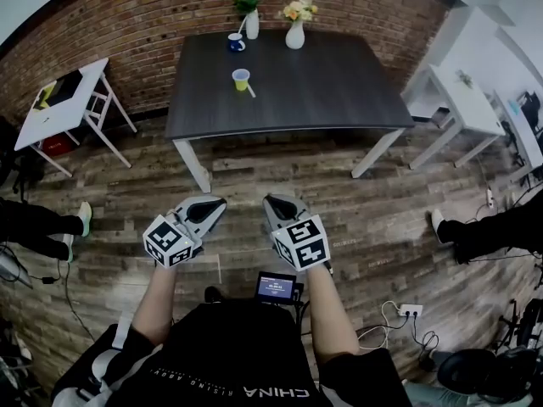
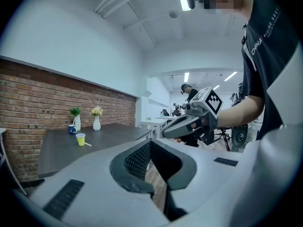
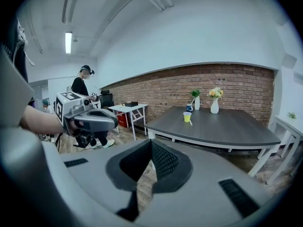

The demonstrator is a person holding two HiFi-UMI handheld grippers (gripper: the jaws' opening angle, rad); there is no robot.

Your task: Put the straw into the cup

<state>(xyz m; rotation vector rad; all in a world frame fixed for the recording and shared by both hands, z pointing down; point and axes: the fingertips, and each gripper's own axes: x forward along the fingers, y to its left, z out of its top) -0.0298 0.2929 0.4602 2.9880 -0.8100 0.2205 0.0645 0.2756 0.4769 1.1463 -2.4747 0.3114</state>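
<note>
A small yellow cup (image 1: 241,79) stands on the dark table (image 1: 339,91), toward its far left part. A white straw (image 1: 251,90) lies flat on the tabletop just right of the cup. In the left gripper view the cup (image 2: 81,139) and straw (image 2: 87,144) are small and far off. The right gripper view also has the cup (image 3: 187,117) in the distance. Both grippers hang over the wooden floor, well short of the table. My left gripper (image 1: 219,202) is shut and empty, its tips meeting (image 2: 150,142). My right gripper (image 1: 270,202) is also shut on nothing (image 3: 151,142).
A blue mug (image 1: 236,42), a vase with a green plant (image 1: 251,19) and a white flower vase (image 1: 295,32) stand at the table's far edge. White side tables stand at left (image 1: 59,104) and right (image 1: 454,100). Bystanders' legs and cables lie at both floor edges.
</note>
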